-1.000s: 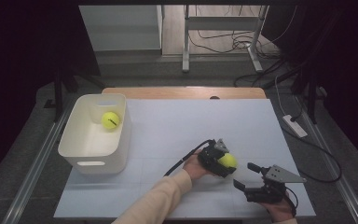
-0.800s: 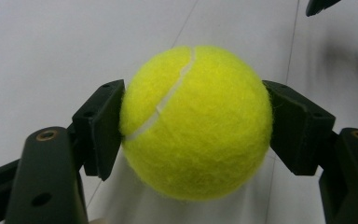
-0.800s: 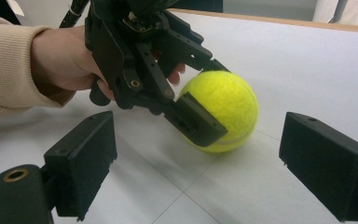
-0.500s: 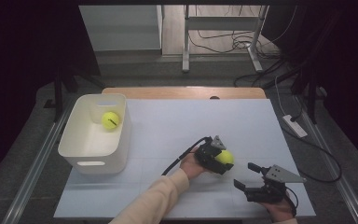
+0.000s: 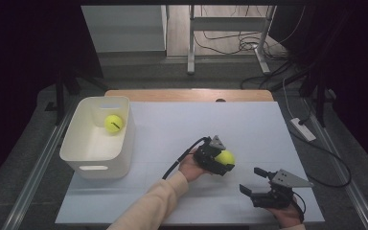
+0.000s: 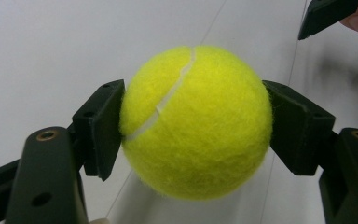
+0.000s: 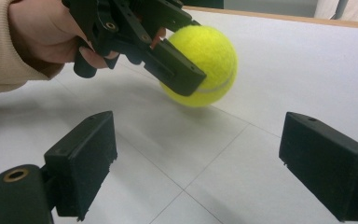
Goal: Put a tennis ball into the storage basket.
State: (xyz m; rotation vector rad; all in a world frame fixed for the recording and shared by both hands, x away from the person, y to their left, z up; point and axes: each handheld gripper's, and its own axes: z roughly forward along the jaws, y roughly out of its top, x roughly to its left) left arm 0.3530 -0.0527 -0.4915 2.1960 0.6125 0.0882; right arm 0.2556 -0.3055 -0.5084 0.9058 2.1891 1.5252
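A yellow tennis ball (image 5: 225, 157) hangs just above the white table cover (image 5: 249, 124), right of centre. My left gripper (image 5: 223, 162) is shut on it. In the left gripper view both black pads (image 6: 103, 125) press into the sides of the ball (image 6: 196, 121), and its shadow lies on the sheet below. My right gripper (image 5: 252, 180) rests near the front right edge, open with nothing between its fingers. In the right gripper view the held ball (image 7: 209, 56) floats ahead of those open jaws. A second tennis ball (image 5: 113, 123) lies in the white bin (image 5: 96, 165).
The white bin stands at the table's left side. A sleeved forearm (image 5: 148, 208) reaches in from the bottom centre. Cables trail over the floor behind the table, and a power strip (image 5: 303, 129) lies off the right edge.
My left gripper has carried the tennis ball a little up and to the left, off the sheet. The right gripper has stayed where it was.
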